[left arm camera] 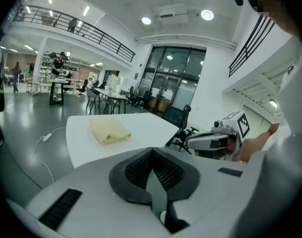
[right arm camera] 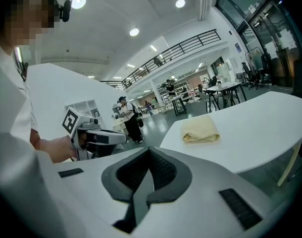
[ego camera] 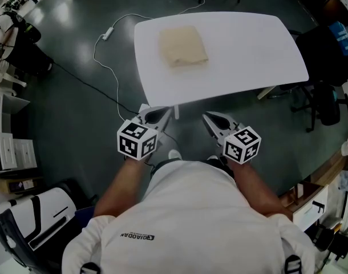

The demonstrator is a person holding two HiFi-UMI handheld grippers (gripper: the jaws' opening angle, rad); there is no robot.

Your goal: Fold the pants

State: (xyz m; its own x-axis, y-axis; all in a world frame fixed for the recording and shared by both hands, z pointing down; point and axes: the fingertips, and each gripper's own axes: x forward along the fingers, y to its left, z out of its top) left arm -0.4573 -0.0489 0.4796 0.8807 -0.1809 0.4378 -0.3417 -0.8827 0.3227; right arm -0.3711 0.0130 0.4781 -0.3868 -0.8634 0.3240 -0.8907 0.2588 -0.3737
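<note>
Neatly folded into a small beige bundle, the one pair of pants lies on the far left part of the single white table, and nothing touches it. Two grippers hang well apart from it, off the table's near edge. The left gripper and the right gripper each have their jaws pressed together, with nothing between them.
</note>
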